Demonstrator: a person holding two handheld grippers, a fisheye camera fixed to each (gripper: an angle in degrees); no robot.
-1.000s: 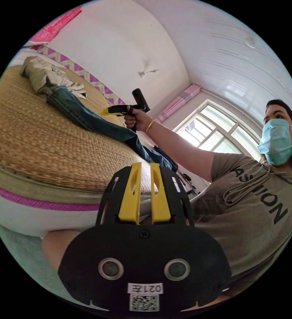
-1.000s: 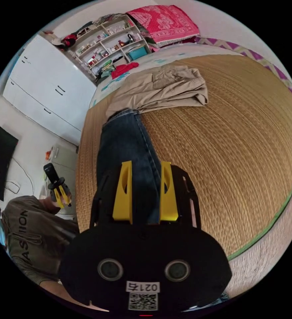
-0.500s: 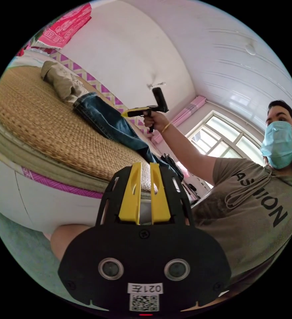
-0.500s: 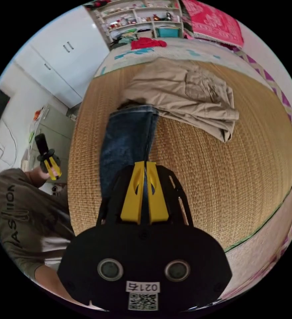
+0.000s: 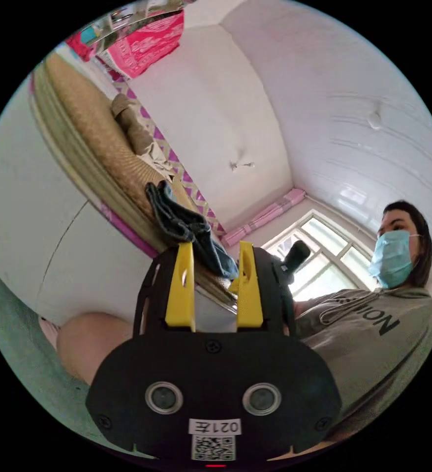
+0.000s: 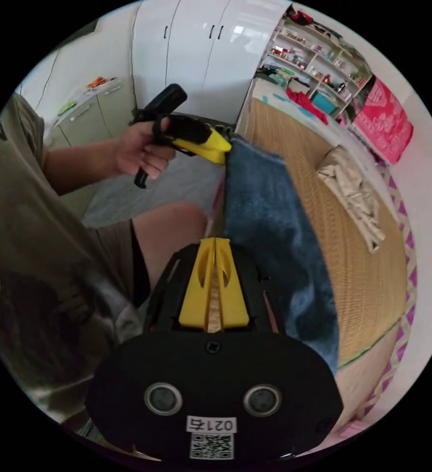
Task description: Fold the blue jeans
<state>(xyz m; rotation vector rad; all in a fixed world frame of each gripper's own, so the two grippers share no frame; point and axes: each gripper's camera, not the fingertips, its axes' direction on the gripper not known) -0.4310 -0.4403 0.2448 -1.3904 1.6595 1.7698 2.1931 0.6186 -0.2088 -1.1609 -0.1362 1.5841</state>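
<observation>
Jeans: our blue denim jeans (image 6: 275, 236) lie along the edge of the woven straw mat (image 6: 368, 295).
Left gripper (image 5: 215, 255): wide, reaching for the hem.
Right gripper (image 6: 215, 246): narrow; we cannot tell if it holds cloth.

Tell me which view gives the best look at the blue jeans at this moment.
The right gripper view: the blue jeans run as a broad strip along the edge of the woven mat, with the left gripper at their far corner. The left gripper view catches a bunched end of them hanging over the mat's edge.
</observation>
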